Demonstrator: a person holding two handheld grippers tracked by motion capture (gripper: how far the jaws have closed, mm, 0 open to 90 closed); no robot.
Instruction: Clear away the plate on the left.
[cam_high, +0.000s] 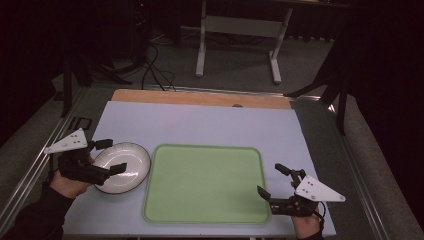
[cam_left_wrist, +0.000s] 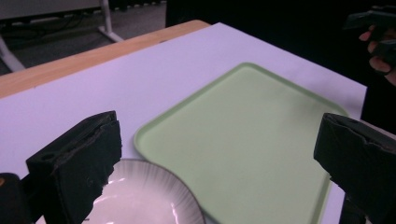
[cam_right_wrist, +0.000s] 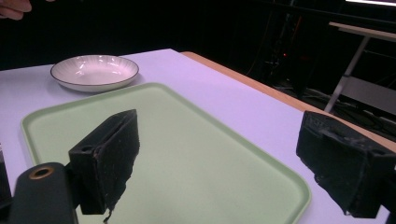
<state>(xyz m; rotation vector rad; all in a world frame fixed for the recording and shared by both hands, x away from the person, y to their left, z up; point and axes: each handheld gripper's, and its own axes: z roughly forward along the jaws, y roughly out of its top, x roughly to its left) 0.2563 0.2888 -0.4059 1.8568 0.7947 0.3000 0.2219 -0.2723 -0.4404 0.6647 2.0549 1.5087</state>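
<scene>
One white bowl (cam_high: 122, 167) sits left of one green tray (cam_high: 205, 183) on the table (cam_high: 200, 122). The left gripper (cam_high: 111, 156) is wide around the bowl's near-left rim. The right gripper (cam_high: 272, 181) is wide, holding nothing.

Seen from the high view: black two-jaw left gripper (cam_high: 110, 156) with a grey three-cornered plate on top, gripped by the left hand (cam_high: 70, 183), dark-sleeved forearm entering from the bottom left corner. Jaws spread wide apart, pointing to the right, nothing between them. Black two-jaw right gripper (cam_high: 272, 181), likewise topped by a grey three-cornered plate, gripped by the right hand (cam_high: 306, 226) at the bottom edge, cable looping beside the wrist. Jaws parted wide, pointing left and slightly away, nothing between them. Both grippers held low, well apart from each other.
</scene>
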